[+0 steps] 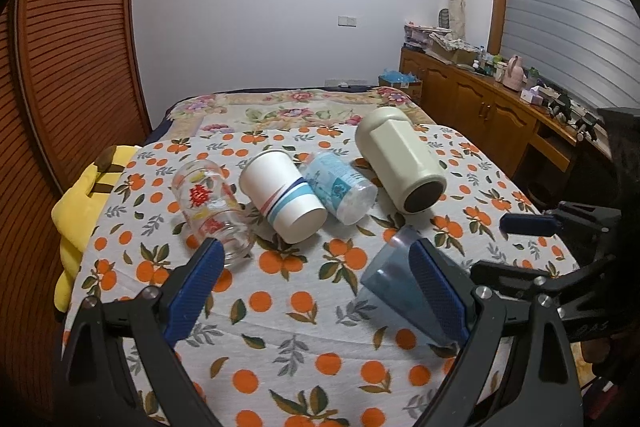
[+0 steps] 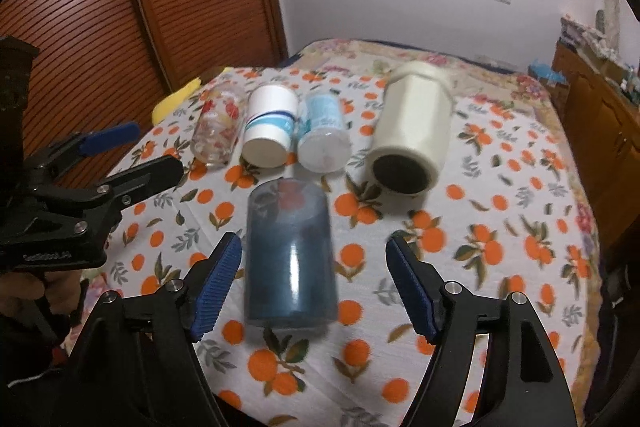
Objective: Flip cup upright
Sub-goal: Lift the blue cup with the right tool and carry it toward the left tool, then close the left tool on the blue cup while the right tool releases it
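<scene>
Approach is the step I judge to be in hand: my right claw [image 2: 314,287] stands wide open with nothing in it, and the blue cup [image 2: 290,255] lies on its side on the orange-print cloth [image 2: 460,311], just ahead of the claw and between its two pads, closer to the left pad [image 2: 218,281] than to the right one, touching neither. The view is blurred, so I cannot say which end of the cup is the mouth. My left claw [image 1: 316,291] is also spread wide and empty; the same blue cup [image 1: 394,281] sits just behind its right pad, outside the gap. Further ahead of both claws lie four more vessels in a row, all on their sides: a printed glass [image 2: 218,129], a paper cup [image 2: 267,129], a clear plastic cup [image 2: 323,133] and a cream mug [image 2: 412,135]. Next I would need to centre the right claw over the cup, ease forward, close on its wall, then lift and tip it onto its base.
</scene>
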`<state>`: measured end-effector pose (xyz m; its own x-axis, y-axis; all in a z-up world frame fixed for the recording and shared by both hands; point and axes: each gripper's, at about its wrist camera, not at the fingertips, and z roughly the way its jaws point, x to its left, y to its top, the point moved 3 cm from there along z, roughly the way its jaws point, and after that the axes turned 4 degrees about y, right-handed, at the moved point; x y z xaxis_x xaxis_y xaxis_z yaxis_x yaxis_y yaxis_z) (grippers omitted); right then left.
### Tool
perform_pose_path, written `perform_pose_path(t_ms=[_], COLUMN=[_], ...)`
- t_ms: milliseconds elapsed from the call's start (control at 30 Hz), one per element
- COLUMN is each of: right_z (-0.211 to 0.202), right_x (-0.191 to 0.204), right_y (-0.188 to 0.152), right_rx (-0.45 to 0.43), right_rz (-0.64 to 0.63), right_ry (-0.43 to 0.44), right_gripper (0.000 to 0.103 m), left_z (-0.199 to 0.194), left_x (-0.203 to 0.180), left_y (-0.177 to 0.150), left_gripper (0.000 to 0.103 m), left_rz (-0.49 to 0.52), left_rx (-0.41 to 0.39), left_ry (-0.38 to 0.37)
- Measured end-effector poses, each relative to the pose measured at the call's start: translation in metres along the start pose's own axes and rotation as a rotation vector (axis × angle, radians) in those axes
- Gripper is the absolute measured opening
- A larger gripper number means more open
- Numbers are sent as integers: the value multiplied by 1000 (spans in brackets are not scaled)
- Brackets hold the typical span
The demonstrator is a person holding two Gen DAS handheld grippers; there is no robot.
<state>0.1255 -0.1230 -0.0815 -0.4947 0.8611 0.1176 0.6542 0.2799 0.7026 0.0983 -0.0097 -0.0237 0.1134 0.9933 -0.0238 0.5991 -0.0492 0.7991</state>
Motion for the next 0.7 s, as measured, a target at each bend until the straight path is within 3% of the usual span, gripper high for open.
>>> perform_pose_path(t_ms=[367,700], right_z=[-24,-24], right_x=[-43,-79], right_y=[-10,-31], right_rx=[-56,-57], right_rz=[65,150], right_ry=[-70,-89], right_gripper=[78,78], left_z=[11,40], left_x=[-43,-64], left_y=[10,7], left_gripper=[94,94], left_rz=[16,-43], left_rx=[51,160], left_ry=[-43,-51])
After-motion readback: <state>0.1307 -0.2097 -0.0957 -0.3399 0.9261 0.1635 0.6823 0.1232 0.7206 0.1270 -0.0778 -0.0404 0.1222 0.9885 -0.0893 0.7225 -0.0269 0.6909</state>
